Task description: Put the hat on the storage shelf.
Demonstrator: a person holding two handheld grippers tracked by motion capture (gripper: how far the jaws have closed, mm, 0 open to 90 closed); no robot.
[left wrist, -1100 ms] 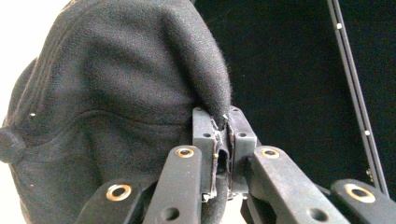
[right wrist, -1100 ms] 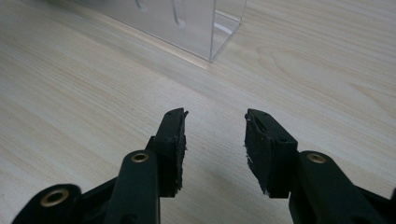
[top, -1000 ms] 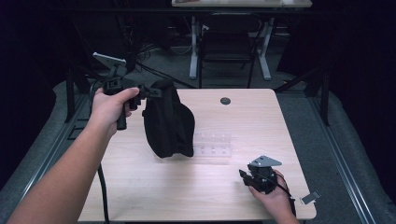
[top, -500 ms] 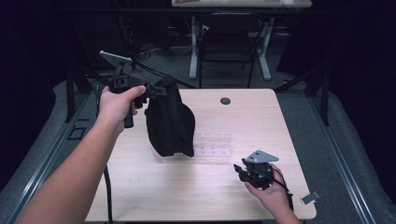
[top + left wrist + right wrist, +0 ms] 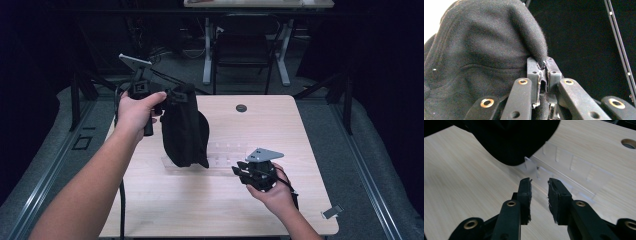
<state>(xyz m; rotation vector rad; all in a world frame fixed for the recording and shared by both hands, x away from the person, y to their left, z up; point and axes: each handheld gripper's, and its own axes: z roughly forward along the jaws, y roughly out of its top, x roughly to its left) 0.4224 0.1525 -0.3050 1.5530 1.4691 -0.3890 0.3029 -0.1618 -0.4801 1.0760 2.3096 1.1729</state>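
The left gripper (image 5: 181, 93) pinches a fold of a black cloth cap (image 5: 184, 132), hung above a clear plastic divider tray (image 5: 226, 154) on the surface (image 5: 200, 205); the right gripper (image 5: 539, 188), jaws apart and empty, should likely steady the tray before lowering.

Clearance around the tray

The black fabric cap (image 5: 184, 131) hanging from my left gripper (image 5: 543, 65) overhangs the left end of the clear plastic divided tray (image 5: 227, 152), blocking approach there. My right gripper (image 5: 539, 185), jaws parted, faces the tray's uncovered near wall. The light wooden table (image 5: 210, 205) in front is bare, passable surface.
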